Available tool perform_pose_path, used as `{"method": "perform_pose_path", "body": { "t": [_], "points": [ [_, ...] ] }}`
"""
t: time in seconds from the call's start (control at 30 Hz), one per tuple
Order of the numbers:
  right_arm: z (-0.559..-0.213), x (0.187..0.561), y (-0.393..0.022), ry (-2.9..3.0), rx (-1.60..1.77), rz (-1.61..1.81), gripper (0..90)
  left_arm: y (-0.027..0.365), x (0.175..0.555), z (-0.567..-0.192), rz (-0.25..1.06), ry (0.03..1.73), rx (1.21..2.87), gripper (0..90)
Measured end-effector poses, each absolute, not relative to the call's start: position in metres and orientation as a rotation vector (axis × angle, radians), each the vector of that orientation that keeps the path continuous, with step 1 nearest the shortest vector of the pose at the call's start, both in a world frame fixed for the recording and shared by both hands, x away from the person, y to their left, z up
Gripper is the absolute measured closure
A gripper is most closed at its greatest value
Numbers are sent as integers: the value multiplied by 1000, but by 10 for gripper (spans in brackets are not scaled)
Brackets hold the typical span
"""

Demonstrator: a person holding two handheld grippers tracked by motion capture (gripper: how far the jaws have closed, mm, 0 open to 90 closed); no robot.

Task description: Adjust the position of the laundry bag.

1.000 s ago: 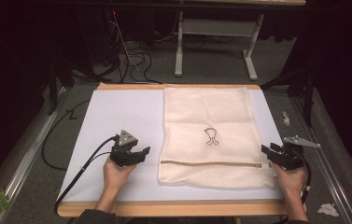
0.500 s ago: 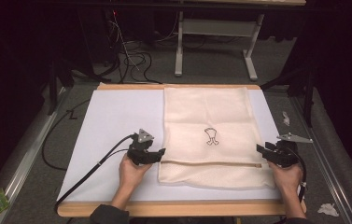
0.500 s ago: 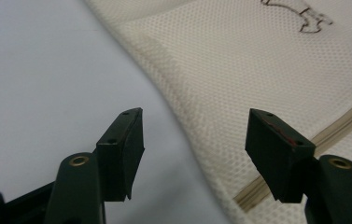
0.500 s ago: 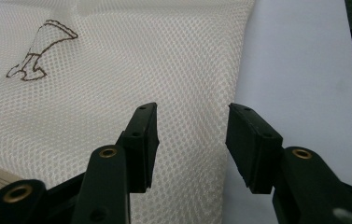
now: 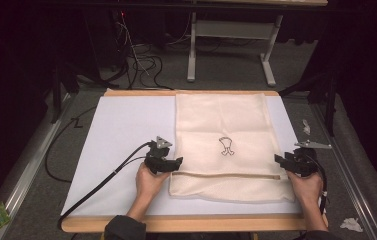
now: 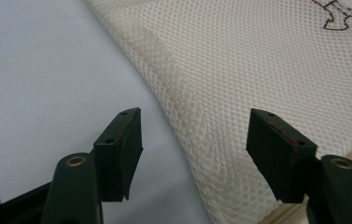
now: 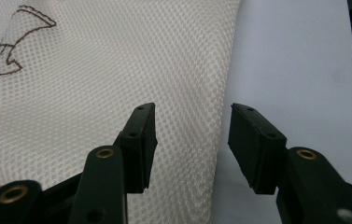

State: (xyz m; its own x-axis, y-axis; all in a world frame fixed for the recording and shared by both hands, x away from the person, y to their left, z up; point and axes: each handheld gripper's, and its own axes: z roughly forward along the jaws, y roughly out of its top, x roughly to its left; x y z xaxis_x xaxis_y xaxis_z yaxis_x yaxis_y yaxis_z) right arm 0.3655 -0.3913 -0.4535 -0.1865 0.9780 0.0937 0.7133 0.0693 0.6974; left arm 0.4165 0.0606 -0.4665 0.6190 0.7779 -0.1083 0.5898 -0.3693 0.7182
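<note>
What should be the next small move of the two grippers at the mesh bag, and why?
Probably lower both grippers and close them on the bag's side edges. The left gripper is open with the left edge of the mesh bag between its jaws, near the zipper. The right gripper is open astride the right edge. Neither is gripping the fabric yet.
</note>
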Motion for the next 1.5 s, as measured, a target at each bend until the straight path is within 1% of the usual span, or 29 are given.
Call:
{"method": "perform_pose_path", "body": {
  "t": [0.13,0.27,0.3,0.33,0.37,0.43,0.47,0.5,0.53,0.57,0.6,0.63,0.67,0.7,0.73,0.77,0.8,0.83,0.87,0.9,1.07,1.5],
  "points": [
    [-457,369,-393,1966,1706,872,515,50,419,-470,316,1073,2101,366],
    [-458,371,-393,1977,1719,861,513,49,422,-473,295,1100,2093,377],
    [-459,371,-392,1984,1729,859,535,49,423,-475,291,1109,2101,382],
    [-459,371,-392,1984,1729,859,535,49,423,-475,291,1109,2101,389],
    [-460,372,-392,1998,1734,861,562,49,423,-475,296,1107,2103,400],
    [-461,373,-392,2004,1735,857,574,49,424,-474,296,1107,2102,411],
    [-461,373,-391,2010,1738,855,585,49,424,-474,296,1105,2101,434],
    [-463,375,-391,2023,1743,846,618,49,423,-475,294,1095,2098,497],
    [-464,375,-390,2031,1739,838,629,49,423,-475,294,1095,2098,541],
    [-463,375,-389,2034,1737,825,653,49,423,-475,291,1087,2100,564],
    [-463,375,-389,2034,1737,825,653,49,423,-475,291,1087,2100,593],
    [-463,375,-389,2047,1734,817,703,48,423,-475,294,1079,2108,621],
    [-463,375,-389,2047,1734,817,703,48,423,-474,284,1075,2111,621],
    [-463,375,-389,2056,1723,804,757,48,424,-474,274,1069,2118,687],
    [-463,376,-389,2064,1717,808,783,49,424,-474,273,1067,2120,720],
    [-463,376,-389,2071,1707,807,803,49,425,-474,270,1067,2118,747],
    [-463,376,-389,2071,1707,807,803,49,425,-474,270,1067,2118,768],
    [-463,376,-386,2087,1678,796,839,48,425,-474,268,1067,2114,789],
    [-463,376,-386,2087,1678,796,839,48,425,-474,266,1065,2110,789],
    [-462,376,-385,2095,1656,792,860,49,425,-473,264,1059,2103,824],
    [-462,375,-389,2092,1652,833,875,52,427,-469,250,1041,2091,848],
    [-458,372,-389,2081,1622,910,879,62,429,-454,290,1018,2058,848]
  ]
}}
